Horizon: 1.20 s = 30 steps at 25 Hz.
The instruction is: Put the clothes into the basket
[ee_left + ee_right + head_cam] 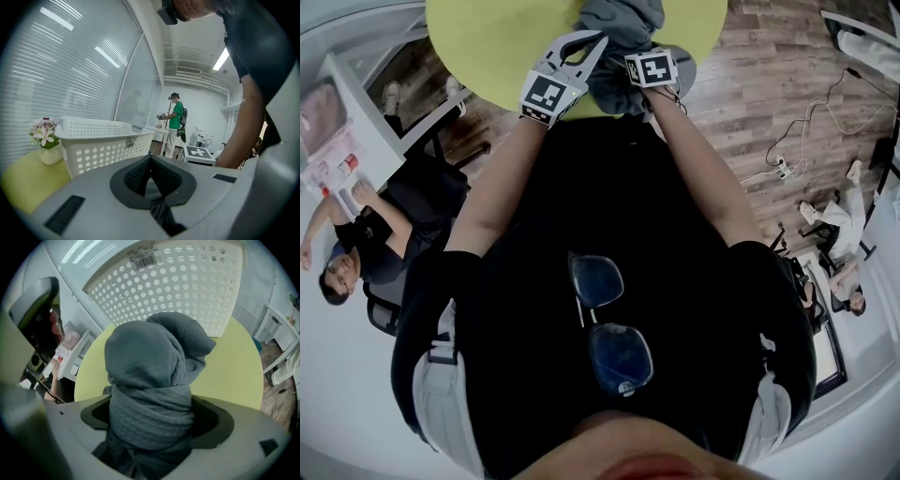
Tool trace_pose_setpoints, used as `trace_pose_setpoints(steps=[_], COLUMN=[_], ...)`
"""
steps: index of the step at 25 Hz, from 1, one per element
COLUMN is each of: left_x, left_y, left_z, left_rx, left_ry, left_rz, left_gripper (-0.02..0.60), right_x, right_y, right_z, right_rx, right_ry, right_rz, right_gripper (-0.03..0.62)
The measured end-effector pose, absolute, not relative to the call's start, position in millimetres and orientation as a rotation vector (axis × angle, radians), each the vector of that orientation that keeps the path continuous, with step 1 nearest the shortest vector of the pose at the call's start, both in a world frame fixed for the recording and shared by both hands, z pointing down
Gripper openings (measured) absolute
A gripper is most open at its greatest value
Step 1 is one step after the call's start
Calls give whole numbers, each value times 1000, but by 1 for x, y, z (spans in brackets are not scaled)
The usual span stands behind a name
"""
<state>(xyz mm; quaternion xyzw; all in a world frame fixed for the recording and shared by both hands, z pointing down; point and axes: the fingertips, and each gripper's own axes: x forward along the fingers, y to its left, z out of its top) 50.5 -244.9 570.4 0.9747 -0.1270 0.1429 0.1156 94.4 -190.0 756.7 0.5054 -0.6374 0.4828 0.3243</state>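
A grey quilted garment (150, 380) sits bunched on the round yellow-green table (234, 366), just in front of the white perforated basket (178, 282). My right gripper (150, 416) points steeply down with its jaws spread wide around the garment. Dark gaps show beside the cloth at both pads, so they do not press on it. In the head view the garment (619, 23) lies at the table's near edge, between the two marker cubes. My left gripper (586, 47) is beside it, jaws shut (150, 161), aimed at the basket (101, 140). A dark strip lies low between its jaws.
A small pot of pink flowers (47, 145) stands left of the basket on the table. A person in green (174, 122) stands far off. Another person (356, 253) sits at a white desk on the left. Cables (787, 159) trail over the wood floor at right.
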Motion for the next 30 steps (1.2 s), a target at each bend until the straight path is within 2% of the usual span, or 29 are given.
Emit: trace_pose_setpoints(steps=[7,12,14,30], left_x=[51,53,53,77], left_y=[-246,-244,-244,-225], left_z=[573,570,569,512], left_rx=[2848,2849,2850,2887], left_ry=[-378,-361,-352,-344], left_rz=[455,466,467,387], left_gripper=[11,11,11,11], right_x=[99,99,99,124], right_y=[-192,-188,-188,-165], right_z=[763,754,749,647], right_rx=[1307,1248,1213,978], right_ry=[-1656,-1695,-1714,-1832], right_rz=[1275,1273,1250,862], right_gripper=[451,368,356,350])
